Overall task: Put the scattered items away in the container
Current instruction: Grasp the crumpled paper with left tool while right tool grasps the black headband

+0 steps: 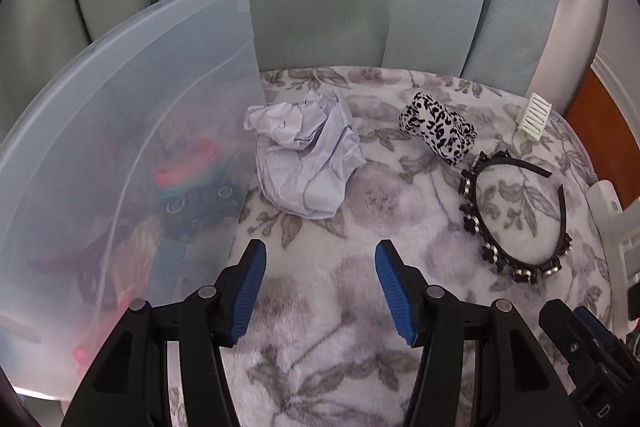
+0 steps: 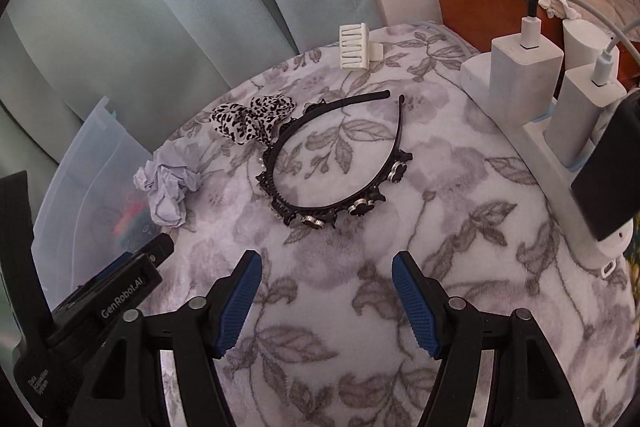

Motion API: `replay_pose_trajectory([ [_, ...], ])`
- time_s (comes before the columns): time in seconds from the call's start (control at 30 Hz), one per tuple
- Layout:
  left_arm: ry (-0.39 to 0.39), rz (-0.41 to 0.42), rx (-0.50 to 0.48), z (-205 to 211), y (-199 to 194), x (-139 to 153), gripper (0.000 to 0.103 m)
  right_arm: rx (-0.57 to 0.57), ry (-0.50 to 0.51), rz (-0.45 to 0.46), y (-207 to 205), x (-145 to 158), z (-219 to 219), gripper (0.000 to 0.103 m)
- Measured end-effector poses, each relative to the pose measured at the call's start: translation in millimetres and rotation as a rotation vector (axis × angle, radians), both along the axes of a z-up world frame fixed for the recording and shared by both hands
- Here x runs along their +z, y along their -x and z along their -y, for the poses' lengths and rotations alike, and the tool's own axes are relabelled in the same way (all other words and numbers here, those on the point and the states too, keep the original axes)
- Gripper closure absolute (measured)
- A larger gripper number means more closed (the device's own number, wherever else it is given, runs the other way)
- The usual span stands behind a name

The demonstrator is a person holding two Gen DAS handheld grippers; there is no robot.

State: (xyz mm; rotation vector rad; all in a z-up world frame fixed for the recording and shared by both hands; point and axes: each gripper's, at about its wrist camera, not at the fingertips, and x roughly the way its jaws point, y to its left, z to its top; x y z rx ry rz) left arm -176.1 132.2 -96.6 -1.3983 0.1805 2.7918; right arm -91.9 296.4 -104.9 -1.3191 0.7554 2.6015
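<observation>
Blue-padded fingers of the left gripper (image 1: pixel 320 291) and the right gripper (image 2: pixel 326 303) are both spread wide with nothing between them, above a grey floral blanket (image 1: pixel 340 347). Just ahead of the right one lies a black headband (image 2: pixel 336 163) studded with small flower clips. Left of it sits a crumpled white paper (image 1: pixel 306 155), touching the translucent plastic container (image 1: pixel 120 127), which already holds colourful items. Further back lie a leopard-print scrunchie (image 1: pixel 438 127) and, farthest, a cream claw clip (image 2: pixel 356 47).
</observation>
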Motion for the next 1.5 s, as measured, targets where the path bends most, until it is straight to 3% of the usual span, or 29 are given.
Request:
replay_pose_trajectory([
  [0.27,0.117,-0.095,0.085,-7.6,35.0,-6.6,0.045,0.004,-0.042,-0.006,27.7,-9.8,-9.6,0.032],
  [0.43,0.171,-0.118,0.102,-11.9,46.5,-16.7,0.045,0.024,-0.067,-0.057,36.6,-5.4,-11.1,0.032],
  [0.77,0.333,-0.237,0.114,-22.9,54.4,-18.8,0.045,-0.031,-0.110,-0.016,48.6,-21.9,-21.3,0.032],
  [1.07,0.385,-0.206,0.082,-32.0,99.6,-36.2,0.045,-0.022,-0.103,-0.025,51.0,-24.0,-23.9,0.032],
  [1.13,0.390,-0.225,0.088,-32.3,103.1,-36.2,0.049,-0.018,-0.113,-0.023,52.2,-24.5,-22.9,0.032],
  [1.17,0.386,-0.232,0.091,-31.5,104.6,-35.2,0.058,-0.017,-0.116,-0.022,52.7,-24.7,-22.6,0.032],
  [1.5,0.264,-0.244,0.074,-18.8,89.3,-19.0,0.060,-0.030,-0.120,-0.051,45.5,-17.8,-23.9,0.031],
])
